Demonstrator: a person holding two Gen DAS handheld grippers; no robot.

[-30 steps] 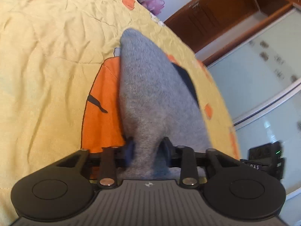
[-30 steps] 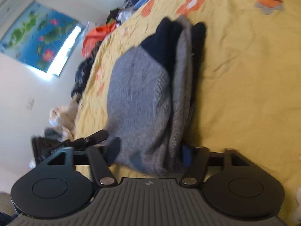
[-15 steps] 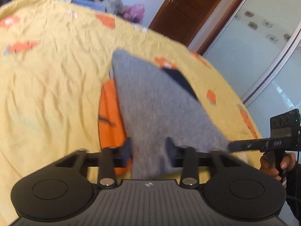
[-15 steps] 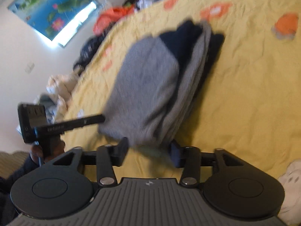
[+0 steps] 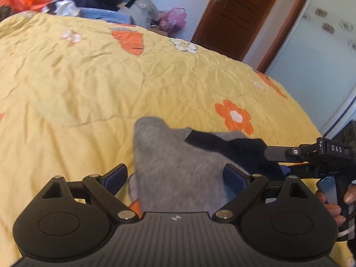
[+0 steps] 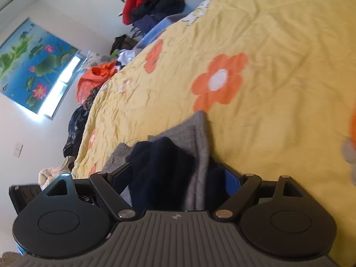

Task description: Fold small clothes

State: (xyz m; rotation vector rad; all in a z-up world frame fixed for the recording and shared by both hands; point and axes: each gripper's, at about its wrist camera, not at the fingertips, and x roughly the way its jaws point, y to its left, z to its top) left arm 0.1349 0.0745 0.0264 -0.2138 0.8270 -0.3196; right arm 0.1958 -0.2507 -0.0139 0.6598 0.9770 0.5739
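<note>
Grey-and-navy socks (image 5: 178,166) lie folded on the near part of the yellow bed (image 5: 89,84), between the wide jaws of my left gripper (image 5: 175,176) and right gripper (image 6: 178,179), so next I judge a tidy-up or put-away.
</note>
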